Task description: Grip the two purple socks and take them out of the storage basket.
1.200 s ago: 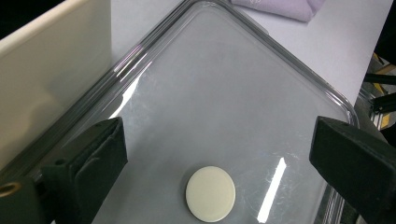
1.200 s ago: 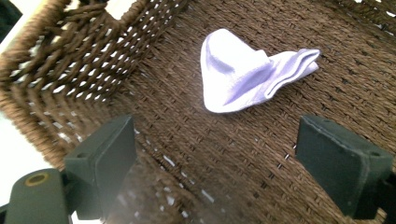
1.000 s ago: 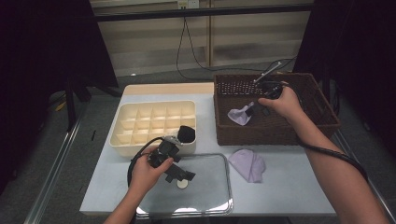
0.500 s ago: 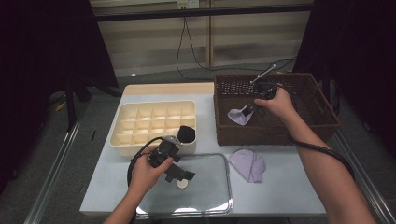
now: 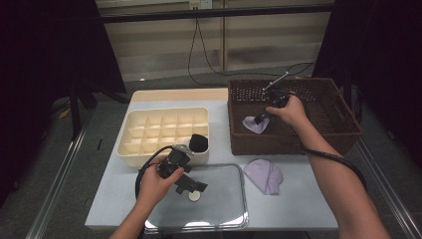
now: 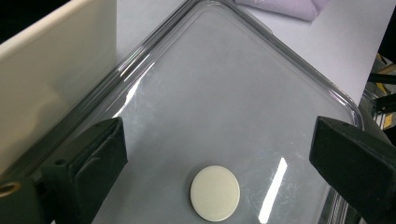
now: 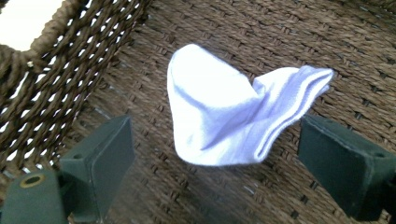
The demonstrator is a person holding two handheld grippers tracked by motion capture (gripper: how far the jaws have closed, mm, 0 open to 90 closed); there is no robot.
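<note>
High view: your right claw (image 5: pixel 262 118) sits inside brown wicker basket (image 5: pixel 343 117), just above pale lilac sock (image 5: pixel 255 124). Your left claw (image 5: pixel 191 186) hovers over clear lid (image 5: pixel 226 209) on surface (image 5: pixel 308 199), white disc (image 5: pixel 194 196) beneath. Second lilac sock (image 5: pixel 265 175) lies beside lid.

Left gripper view: jaws spread wide, disc (image 6: pixel 215 192) between them, untouched.

Right gripper view: jaws spread, sock (image 7: pixel 233 119) between them on basket floor (image 7: pixel 261 196), not pinched.

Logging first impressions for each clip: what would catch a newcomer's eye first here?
Probably the pale lilac sock on the floor of the brown wicker basket, with the right gripper open over it. Next, the left gripper, also open, above a white disc on the clear tray at the table's near edge.
</note>
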